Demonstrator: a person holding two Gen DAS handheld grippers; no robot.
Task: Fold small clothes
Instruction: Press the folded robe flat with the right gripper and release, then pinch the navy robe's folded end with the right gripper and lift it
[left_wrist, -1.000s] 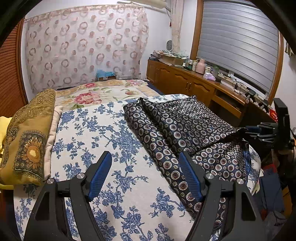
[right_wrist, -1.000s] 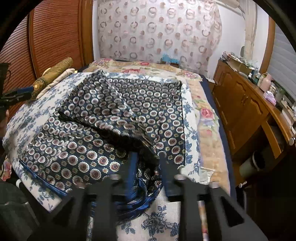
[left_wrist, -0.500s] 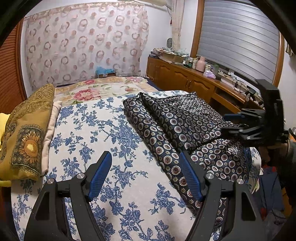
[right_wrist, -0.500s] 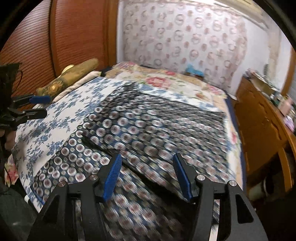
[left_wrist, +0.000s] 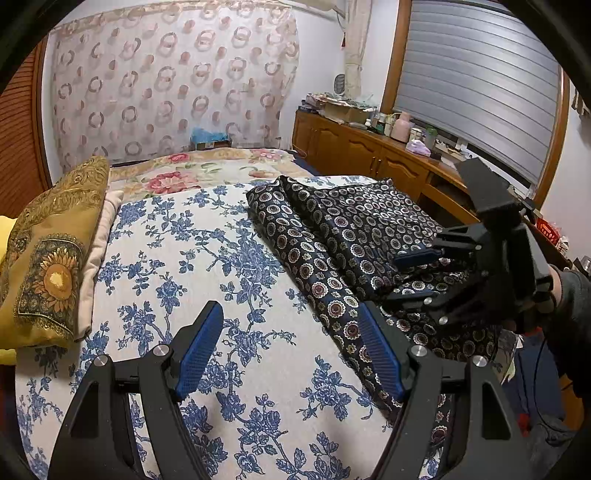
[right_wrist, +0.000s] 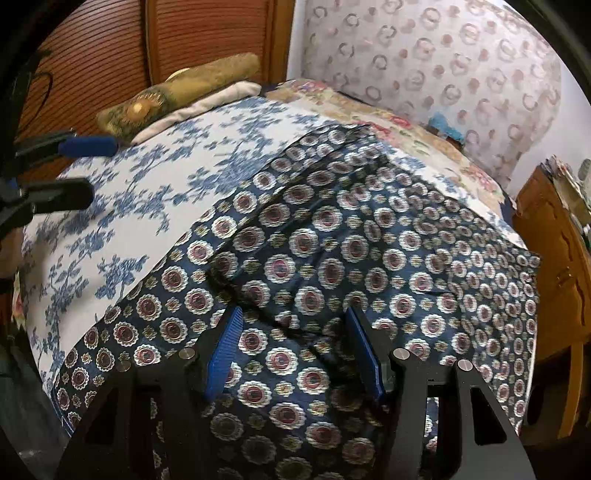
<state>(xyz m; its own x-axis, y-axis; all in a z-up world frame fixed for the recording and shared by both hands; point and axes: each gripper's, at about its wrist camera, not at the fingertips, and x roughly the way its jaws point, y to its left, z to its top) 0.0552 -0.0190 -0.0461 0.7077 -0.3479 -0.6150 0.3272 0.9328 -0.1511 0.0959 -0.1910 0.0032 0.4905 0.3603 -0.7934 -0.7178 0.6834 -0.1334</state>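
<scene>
A dark navy garment (left_wrist: 332, 229) with round medallion print lies partly folded on the right half of the bed, one layer laid over another. In the right wrist view the garment (right_wrist: 332, 240) fills the middle. My right gripper (right_wrist: 293, 312) is open just above the cloth near its front fold, with nothing pressed between its pads. In the left wrist view the right gripper (left_wrist: 406, 275) comes in from the right, held by a gloved hand. My left gripper (left_wrist: 290, 310) is open and empty over the blue-flowered sheet (left_wrist: 184, 258), left of the garment. The left gripper (right_wrist: 79, 170) shows at the far left.
A gold sunflower cushion (left_wrist: 51, 251) on a cream pillow lies along the bed's left side. A wooden sideboard (left_wrist: 351, 147) crowded with bottles and boxes runs along the right wall under a shutter. A patterned curtain hangs behind the bed.
My right gripper has opened wider and swung across the garment toward the left, rolling as it went. The left gripper has hardly shifted.
</scene>
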